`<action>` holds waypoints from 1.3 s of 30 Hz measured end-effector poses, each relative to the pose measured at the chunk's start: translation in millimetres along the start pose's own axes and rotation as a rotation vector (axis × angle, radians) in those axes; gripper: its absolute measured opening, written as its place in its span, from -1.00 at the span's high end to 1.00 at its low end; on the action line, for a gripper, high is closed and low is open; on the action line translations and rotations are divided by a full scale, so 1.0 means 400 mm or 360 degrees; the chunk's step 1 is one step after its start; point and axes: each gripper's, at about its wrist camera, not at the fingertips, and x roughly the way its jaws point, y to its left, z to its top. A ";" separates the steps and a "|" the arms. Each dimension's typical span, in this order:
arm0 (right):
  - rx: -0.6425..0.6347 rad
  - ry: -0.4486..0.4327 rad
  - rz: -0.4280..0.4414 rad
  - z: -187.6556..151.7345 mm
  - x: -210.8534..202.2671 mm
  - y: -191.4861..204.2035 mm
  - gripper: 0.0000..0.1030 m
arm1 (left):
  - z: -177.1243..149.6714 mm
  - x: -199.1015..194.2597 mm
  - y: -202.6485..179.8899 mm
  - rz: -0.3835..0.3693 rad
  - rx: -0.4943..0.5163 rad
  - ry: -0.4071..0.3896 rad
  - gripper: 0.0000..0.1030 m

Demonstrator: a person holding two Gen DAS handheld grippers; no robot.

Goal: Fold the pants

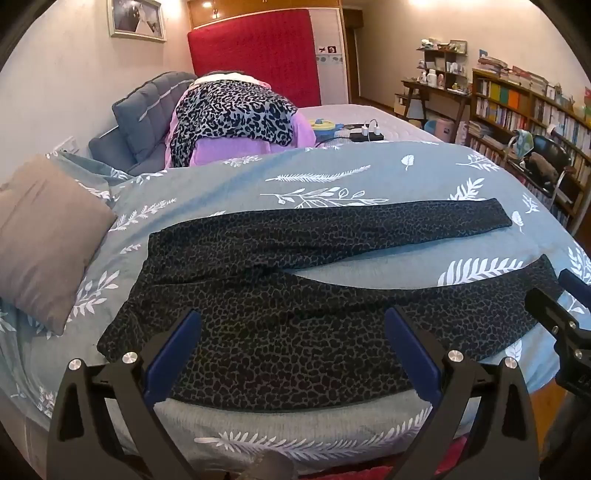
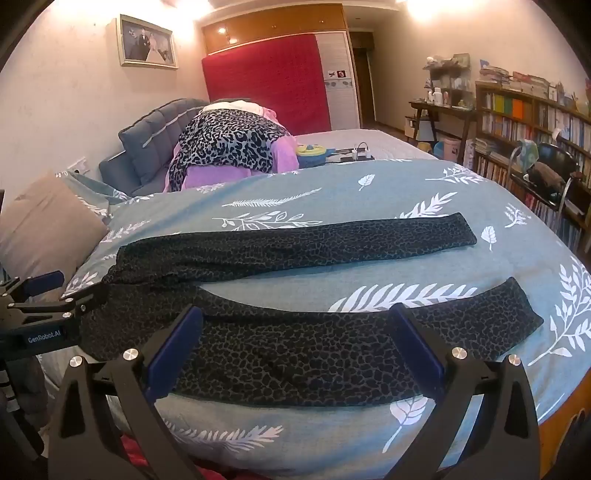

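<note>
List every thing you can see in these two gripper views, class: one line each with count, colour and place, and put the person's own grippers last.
pants: one, dark leopard print, spread flat on the quilt, legs apart, waist to the left
quilt: one, grey-blue with white leaves, covering the near bed
cushion: one, taupe, at the quilt's left edge
clothes pile: one, leopard print over pink, behind the quilt
headboard: one, grey, padded, left of the pile
red panel: one, against the far wall
framed photo: one, black and white, on the left wall
bookshelf: one, wooden, full, along the right wall
left gripper: open, over the pants near the waist
right gripper: open, over the near leg
</note>
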 end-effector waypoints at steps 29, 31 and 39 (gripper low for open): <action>0.0005 0.0012 -0.0007 -0.008 0.009 -0.005 -0.96 | -0.011 0.016 0.006 0.0020 -0.0017 0.0053 -0.91; 0.0002 0.0009 -0.0007 -0.008 0.009 -0.005 -0.96 | -0.013 0.017 0.006 0.0021 -0.0021 0.0055 -0.91; 0.0009 0.0013 -0.0012 -0.007 0.007 -0.007 -0.96 | -0.020 0.028 0.011 0.0028 -0.0033 0.0064 -0.91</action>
